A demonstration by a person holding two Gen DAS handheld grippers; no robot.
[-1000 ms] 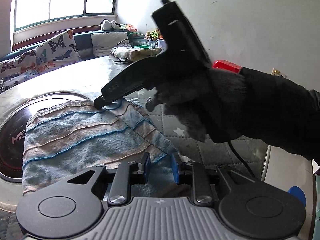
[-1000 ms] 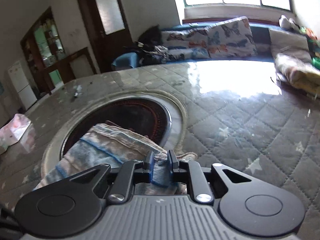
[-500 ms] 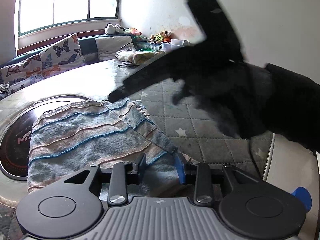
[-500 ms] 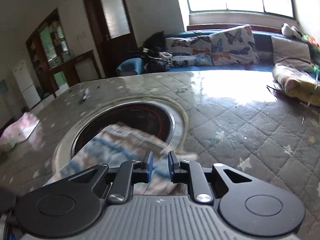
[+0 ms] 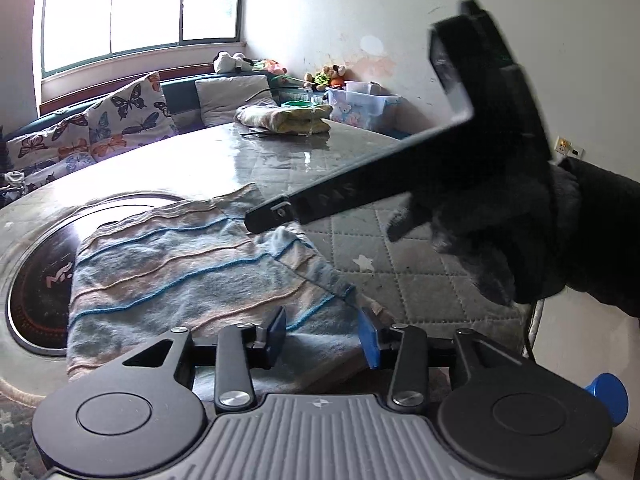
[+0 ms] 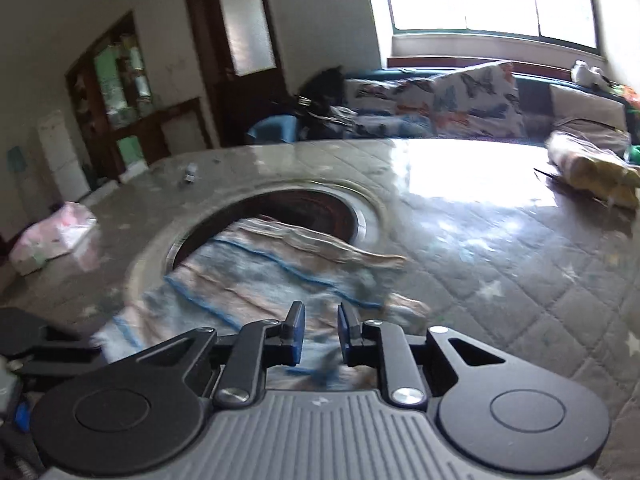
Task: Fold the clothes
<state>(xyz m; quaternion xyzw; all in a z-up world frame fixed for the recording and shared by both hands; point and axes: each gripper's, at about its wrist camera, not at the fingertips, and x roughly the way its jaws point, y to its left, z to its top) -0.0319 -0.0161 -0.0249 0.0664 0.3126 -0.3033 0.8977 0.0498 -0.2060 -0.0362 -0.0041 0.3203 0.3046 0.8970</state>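
Now that the left hand-held gripper (image 5: 323,330) has been spreading off the garment (image 5: 192,276), folded on the counter (image 5: 420,276), and the right hand-held gripper (image 6: 320,334) hangs slightly parted and empty, this fold appears released.

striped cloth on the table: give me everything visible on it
The striped cloth looks like a soft knit in pale blue and peach bands, with thin blue and tan ridges running across it. It lies folded and mostly flat on the quilted table cover, its far end overlapping the round dark inset. One edge is doubled over along a diagonal. The left gripper sits at its near edge, fingers parted and off it; the right gripper hovers above, not gripping.
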